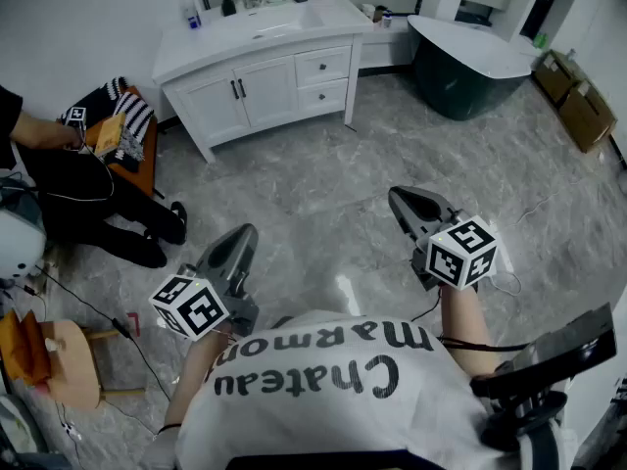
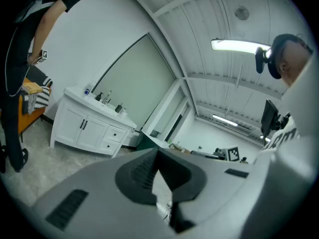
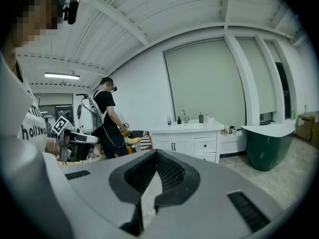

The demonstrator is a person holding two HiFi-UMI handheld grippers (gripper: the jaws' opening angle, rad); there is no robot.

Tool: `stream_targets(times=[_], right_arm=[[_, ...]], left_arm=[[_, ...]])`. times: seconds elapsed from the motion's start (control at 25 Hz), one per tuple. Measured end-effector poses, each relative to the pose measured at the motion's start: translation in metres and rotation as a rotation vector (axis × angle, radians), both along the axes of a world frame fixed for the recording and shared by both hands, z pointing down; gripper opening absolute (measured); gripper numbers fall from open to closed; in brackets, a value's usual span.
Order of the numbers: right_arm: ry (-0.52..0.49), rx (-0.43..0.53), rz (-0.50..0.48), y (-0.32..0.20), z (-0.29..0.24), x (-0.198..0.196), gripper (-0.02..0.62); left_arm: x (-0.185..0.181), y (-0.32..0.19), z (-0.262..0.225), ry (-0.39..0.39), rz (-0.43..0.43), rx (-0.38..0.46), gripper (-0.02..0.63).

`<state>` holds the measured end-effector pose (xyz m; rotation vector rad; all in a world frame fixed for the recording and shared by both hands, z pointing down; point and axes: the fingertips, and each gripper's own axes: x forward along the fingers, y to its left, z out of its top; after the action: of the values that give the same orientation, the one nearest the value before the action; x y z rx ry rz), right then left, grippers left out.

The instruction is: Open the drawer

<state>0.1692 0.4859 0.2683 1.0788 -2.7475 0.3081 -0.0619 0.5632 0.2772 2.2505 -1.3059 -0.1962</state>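
Note:
A white vanity cabinet [image 1: 257, 67] stands against the far wall, with two shut drawers [image 1: 323, 67] on its right side. The drawers also show far off in the left gripper view [image 2: 113, 132] and in the right gripper view [image 3: 205, 145]. My left gripper [image 1: 233, 251] and right gripper [image 1: 416, 207] are held low over the grey floor, well short of the cabinet. Both point toward it. The left gripper's [image 2: 158, 152] jaws meet at the tips with nothing between them. The right gripper's [image 3: 157, 153] jaws are likewise closed and empty.
A dark green bathtub [image 1: 470, 67] sits right of the vanity, cardboard boxes [image 1: 573, 101] beyond it. A person in black [image 1: 69, 184] stands at the left by an orange chair [image 1: 132, 155] with a striped cloth. A wooden stool [image 1: 69, 360] and cables lie near left.

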Motion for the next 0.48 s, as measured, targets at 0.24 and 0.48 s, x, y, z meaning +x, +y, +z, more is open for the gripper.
stream_targets(times=[0.24,0.48], right_arm=[[0.0,0.002,0.004,0.002,0.005,0.006,0.011],[-0.005,0.003,0.007,0.003,0.009,0.011,0.011]], left_arm=[[0.01,0.002,0.003,-0.05,0.021,0.024,0.005],[0.011,0.003,0.006,-0.038,0.006,0.02,0.005]])
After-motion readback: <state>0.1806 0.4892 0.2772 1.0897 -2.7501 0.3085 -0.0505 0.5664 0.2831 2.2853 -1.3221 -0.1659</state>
